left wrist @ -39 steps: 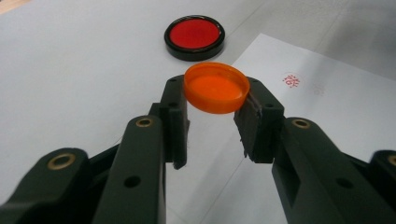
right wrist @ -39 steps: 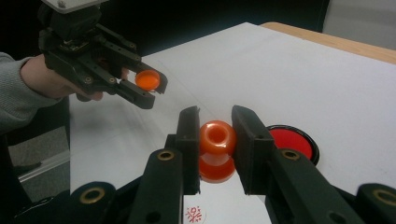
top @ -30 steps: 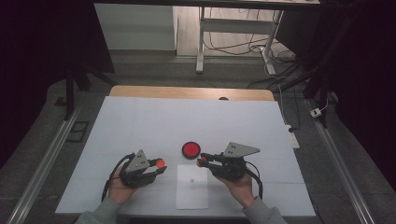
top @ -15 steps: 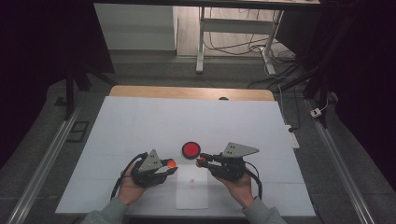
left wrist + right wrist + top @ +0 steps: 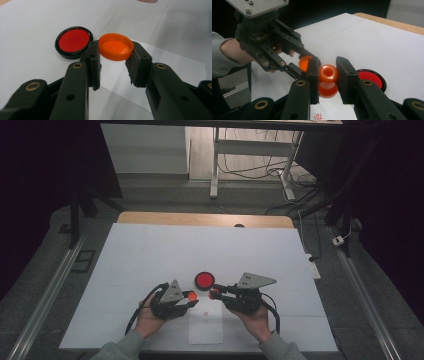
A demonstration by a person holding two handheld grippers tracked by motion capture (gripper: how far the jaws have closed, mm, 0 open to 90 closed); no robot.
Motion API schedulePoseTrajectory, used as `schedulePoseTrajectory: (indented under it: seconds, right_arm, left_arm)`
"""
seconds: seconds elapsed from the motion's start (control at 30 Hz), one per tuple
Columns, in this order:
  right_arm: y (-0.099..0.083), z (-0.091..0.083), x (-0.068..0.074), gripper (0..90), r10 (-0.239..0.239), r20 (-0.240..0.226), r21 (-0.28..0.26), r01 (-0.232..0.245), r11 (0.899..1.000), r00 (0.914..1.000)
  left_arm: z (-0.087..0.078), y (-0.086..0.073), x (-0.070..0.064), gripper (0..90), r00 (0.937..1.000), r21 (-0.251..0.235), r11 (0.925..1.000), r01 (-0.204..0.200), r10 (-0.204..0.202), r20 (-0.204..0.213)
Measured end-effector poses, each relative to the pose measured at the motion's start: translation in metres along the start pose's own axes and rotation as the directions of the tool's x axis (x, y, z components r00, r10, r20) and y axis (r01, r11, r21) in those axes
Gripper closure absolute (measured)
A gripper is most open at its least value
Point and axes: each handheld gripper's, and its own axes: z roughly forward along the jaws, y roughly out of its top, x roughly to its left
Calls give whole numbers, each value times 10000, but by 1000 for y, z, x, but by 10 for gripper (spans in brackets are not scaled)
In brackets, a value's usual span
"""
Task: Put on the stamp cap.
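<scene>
Two orange parts are held facing each other above the table [image 5: 150, 250]: an open-side-up cap [image 5: 115, 46] clamped in the left gripper [image 5: 189, 298], a small bottle [image 5: 328, 80] clamped in the right gripper [image 5: 215, 292], mouth towards the cap.

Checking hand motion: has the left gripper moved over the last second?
Yes. In the high view the left gripper has shifted right, closer to the red disc and right gripper.

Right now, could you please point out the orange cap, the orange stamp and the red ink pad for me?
orange cap [image 5: 115, 47], left gripper view, on its hollow inside.
orange stamp [image 5: 328, 74], right gripper view, on its rounded top.
red ink pad [image 5: 204, 280], high view, on its red centre.
</scene>
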Motion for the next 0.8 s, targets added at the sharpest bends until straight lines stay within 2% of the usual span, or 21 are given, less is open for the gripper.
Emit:
schedulePoseTrajectory:
  seconds: [0.8]
  right_arm:
    - [1,0,2,723,-61,-61,-10,61,10000,10000]
  left_arm:
    - [20,13,-10,650,9989,80,9995,-302,299,362]
